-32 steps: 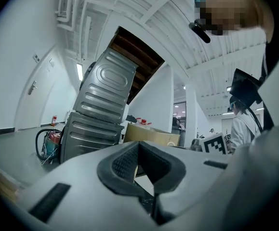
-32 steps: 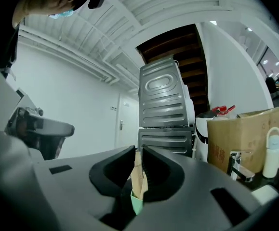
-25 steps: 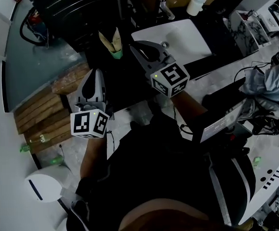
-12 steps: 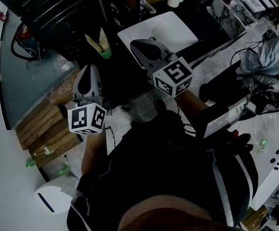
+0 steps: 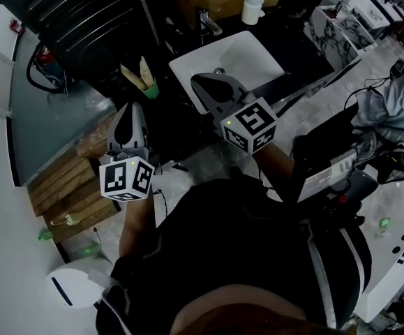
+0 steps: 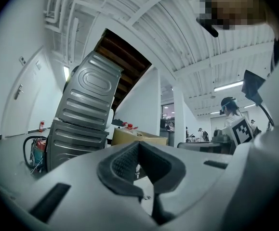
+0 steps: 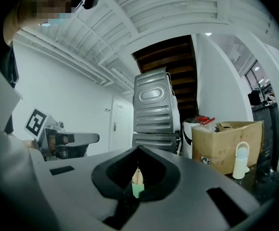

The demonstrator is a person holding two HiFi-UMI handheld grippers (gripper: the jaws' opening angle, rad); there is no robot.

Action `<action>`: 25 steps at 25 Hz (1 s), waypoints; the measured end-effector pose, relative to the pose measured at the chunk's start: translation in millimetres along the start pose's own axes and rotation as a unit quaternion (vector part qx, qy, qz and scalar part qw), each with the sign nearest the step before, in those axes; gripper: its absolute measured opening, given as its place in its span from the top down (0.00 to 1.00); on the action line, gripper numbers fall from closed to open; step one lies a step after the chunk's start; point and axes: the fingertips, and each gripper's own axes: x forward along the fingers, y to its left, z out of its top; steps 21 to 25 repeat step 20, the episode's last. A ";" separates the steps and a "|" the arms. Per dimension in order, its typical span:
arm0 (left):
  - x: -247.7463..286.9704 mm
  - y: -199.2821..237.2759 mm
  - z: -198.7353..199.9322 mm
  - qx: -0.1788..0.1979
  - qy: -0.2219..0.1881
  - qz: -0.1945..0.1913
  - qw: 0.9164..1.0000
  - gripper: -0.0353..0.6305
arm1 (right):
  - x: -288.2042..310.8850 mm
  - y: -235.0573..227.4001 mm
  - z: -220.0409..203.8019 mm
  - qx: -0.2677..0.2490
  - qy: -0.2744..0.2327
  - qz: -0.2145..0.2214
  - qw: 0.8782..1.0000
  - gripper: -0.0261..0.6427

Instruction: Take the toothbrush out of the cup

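Observation:
A small green cup stands on the dark counter left of the white sink. Pale, pointed toothbrush handles stick up out of it. My left gripper hovers just below and left of the cup, jaws shut and empty. My right gripper hangs over the sink's near left corner, to the right of the cup, also shut and empty. In the right gripper view the cup shows small and far off through the gap behind the closed jaws of the right gripper. The left gripper faces past the cup.
A faucet and a white bottle stand behind the sink. A grey ribbed metal unit and a cardboard box rise beyond. Wooden slats lie on the floor at left, cables and gear at right.
Both grippers have drifted a little across the counter edge and stayed shut. The head view has swung, so the cup and sink sit lower and further left in the picture.

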 end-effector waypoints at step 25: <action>15.5 -31.4 -2.6 -0.007 -0.001 0.044 0.999 0.94 | -16.6 -26.9 13.9 0.000 -0.018 0.034 0.999 0.93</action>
